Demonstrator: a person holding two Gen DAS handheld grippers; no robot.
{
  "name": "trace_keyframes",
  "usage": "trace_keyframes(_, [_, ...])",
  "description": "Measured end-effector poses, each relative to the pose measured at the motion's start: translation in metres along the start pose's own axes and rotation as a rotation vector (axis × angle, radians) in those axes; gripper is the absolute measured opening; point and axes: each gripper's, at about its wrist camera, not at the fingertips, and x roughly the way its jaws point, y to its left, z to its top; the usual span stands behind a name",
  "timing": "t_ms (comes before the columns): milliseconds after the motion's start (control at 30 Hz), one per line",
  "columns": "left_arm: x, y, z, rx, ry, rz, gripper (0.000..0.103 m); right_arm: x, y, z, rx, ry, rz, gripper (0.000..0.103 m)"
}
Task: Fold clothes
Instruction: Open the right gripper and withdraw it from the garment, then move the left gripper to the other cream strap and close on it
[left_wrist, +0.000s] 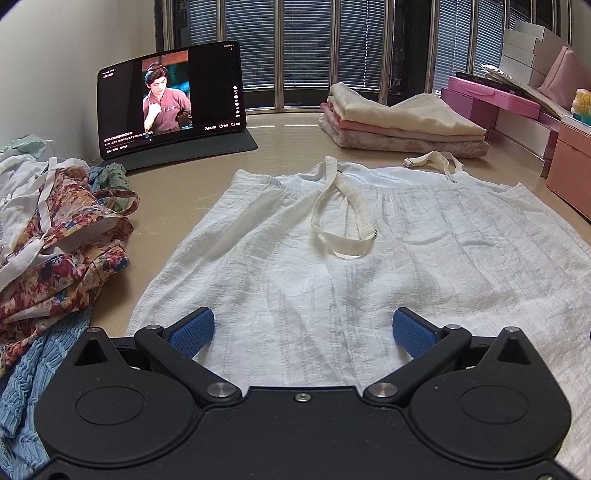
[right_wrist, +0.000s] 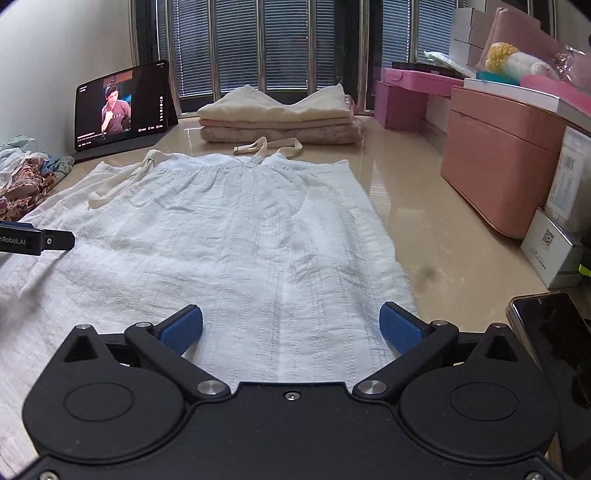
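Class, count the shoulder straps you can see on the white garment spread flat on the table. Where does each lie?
2. One cream fabric strap is flipped down in a loop onto the white textured garment. The other cream strap trails off its top edge onto the beige table. None seems hidden.

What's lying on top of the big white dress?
One strap of the white dress is flopped onto it in a loop. Nothing else lies on it; both tools hover open above its near end. The tabletop beneath the dress is covered.
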Motion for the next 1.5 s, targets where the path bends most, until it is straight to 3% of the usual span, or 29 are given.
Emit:
trace_keyframes(300, [0.001,0.0,0.002,0.001,0.003,0.003,0.103,0.0,0.001,0.0,0.0,0.0,0.0,0.103])
trace_keyframes(467, [-0.008,-0.001,0.014,0.001,0.056,0.059,0.103,0.0,0.0,0.0,0.001,0.0,0.001,0.103])
trace_keyframes(533, [-0.021,-0.004,0.023,0.009,0.031,0.059,0.103,0.0,0.0,0.0,0.003,0.0,0.003,0.103])
trace_keyframes(767, [-0.072,-0.032,0.092,0.022,-0.006,-0.035,0.103,0.0,-0.003,-0.001,0.02,-0.007,0.016,0.103])
trace_keyframes(867, [-0.073,-0.054,0.132,0.01,0.063,-0.096,0.103,-0.001,-0.005,-0.001,0.034,-0.013,0.027,0.103])
trace_keyframes(933, [-0.07,-0.067,0.155,-0.021,0.062,-0.122,0.103,-0.002,-0.007,-0.001,0.045,-0.018,0.036,0.103])
trace_keyframes(1133, [-0.036,-0.121,0.201,-0.015,0.014,-0.098,0.103,0.0,0.0,0.0,0.011,-0.003,0.007,0.103])
trace_keyframes(1300, [0.031,-0.159,0.215,0.028,0.093,-0.045,0.103,0.001,0.002,0.0,-0.006,0.001,0.002,0.103])
trace_keyframes(1500, [0.112,-0.176,0.213,0.018,0.194,0.009,0.1,0.001,-0.001,0.0,-0.008,0.001,0.005,0.103])
